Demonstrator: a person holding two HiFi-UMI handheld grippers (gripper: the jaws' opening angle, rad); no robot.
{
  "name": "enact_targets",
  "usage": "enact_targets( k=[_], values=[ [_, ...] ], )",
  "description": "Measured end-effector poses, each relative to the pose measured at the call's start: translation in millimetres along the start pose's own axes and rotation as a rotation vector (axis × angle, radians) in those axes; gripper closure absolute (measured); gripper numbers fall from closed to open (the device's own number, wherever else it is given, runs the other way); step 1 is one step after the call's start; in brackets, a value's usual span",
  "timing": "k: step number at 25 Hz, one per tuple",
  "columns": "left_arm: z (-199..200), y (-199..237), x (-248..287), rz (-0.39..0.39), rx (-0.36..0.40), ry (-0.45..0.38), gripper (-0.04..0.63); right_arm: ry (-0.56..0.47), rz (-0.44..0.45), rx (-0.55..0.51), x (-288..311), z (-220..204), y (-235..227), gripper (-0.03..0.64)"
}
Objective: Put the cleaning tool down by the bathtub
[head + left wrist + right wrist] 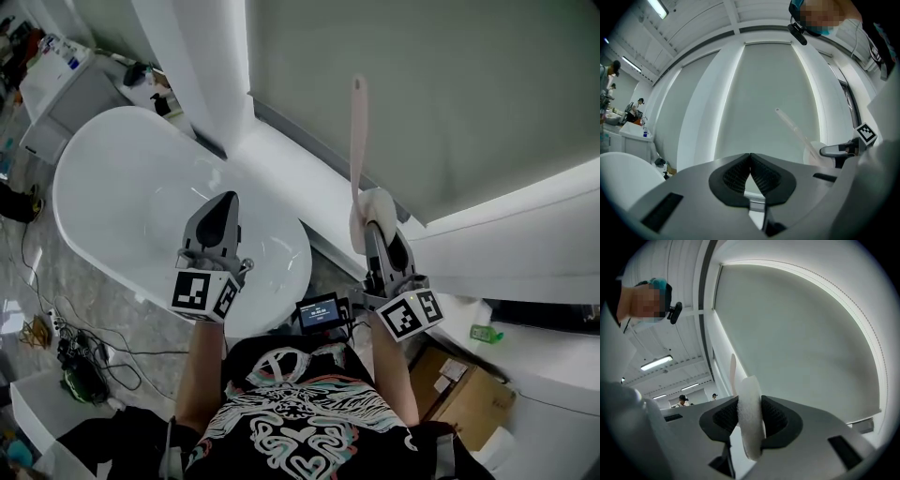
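Progress stops short of the putting-down: the cleaning tool (357,150) is held in the air just right of the bathtub (94,131). Its white pad is pinched between the jaws of the right tool (375,220), and its pink handle points toward the wall. Lowering it beside the bathtub and letting go are left. The left tool (220,202) hangs over the bathtub's near end, jaws together on nothing. A white ledge (291,178) runs right of the bathtub. A cardboard box (464,394) and green bottle (483,333) lie farther right, seemingly clear of the way.
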State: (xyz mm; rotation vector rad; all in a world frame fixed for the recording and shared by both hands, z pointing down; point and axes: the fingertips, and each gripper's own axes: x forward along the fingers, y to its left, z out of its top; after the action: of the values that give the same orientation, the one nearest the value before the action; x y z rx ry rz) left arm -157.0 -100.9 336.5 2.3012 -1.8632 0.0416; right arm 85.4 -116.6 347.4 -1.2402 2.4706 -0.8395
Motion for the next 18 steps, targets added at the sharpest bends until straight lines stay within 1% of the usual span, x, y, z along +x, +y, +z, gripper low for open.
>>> enact_targets(
  k=[6, 11, 13, 18],
  values=[
    [-14, 3, 18, 0.007, -0.013, 0.029, 0.578, 0.031, -0.015, 0.007, 13, -6, -20, 0.471],
    [-37, 9, 36, 0.011, -0.021, 0.083, 0.578, 0.077, -0.031, 0.021, 30, -22, -39, 0.471],
    [-44, 9, 45, 0.011, -0.026, 0.093, 0.578, 0.093, -0.036, 0.015, 36, -26, -49, 0.471],
    [-62, 9, 67, 0.007, -0.010, 0.121, 0.578, 0.135, -0.045, -0.017, 50, -39, -73, 0.471]
  ],
)
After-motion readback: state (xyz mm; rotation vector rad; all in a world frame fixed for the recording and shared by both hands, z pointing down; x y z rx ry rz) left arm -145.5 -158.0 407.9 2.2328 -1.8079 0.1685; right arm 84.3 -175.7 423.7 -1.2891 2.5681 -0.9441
